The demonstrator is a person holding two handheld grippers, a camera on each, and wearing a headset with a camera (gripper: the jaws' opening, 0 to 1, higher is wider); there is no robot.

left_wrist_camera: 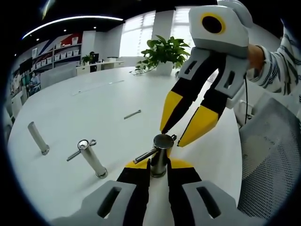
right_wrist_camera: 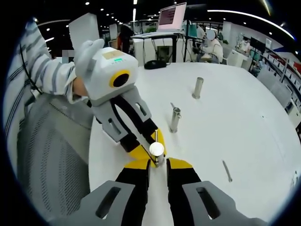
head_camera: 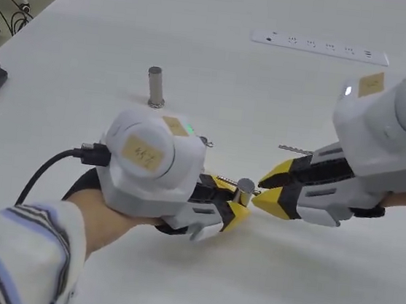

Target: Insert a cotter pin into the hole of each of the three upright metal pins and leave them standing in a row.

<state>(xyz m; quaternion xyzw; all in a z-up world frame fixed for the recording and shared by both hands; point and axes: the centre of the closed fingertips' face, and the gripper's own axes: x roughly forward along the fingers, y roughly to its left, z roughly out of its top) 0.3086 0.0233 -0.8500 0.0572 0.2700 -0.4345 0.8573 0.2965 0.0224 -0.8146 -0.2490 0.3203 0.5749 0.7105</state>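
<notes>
left gripper [left_wrist_camera: 159, 165] clamped on metal pin [left_wrist_camera: 160, 149], frame centre. right gripper [left_wrist_camera: 172, 136] jaws apart at cotter pin [left_wrist_camera: 143, 154] head. advice: push straight along hole, keep pin upright.

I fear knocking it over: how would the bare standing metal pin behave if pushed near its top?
The bare pin probably tips, being tall on a small base. Once down, its round shaft may roll across the smooth table.

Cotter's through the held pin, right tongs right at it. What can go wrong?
1. The cotter pin juts far out one side of the metal pin; a push from the open right tongs may skew it.
2. The left tongs grip that pin low, so it may tilt.
</notes>
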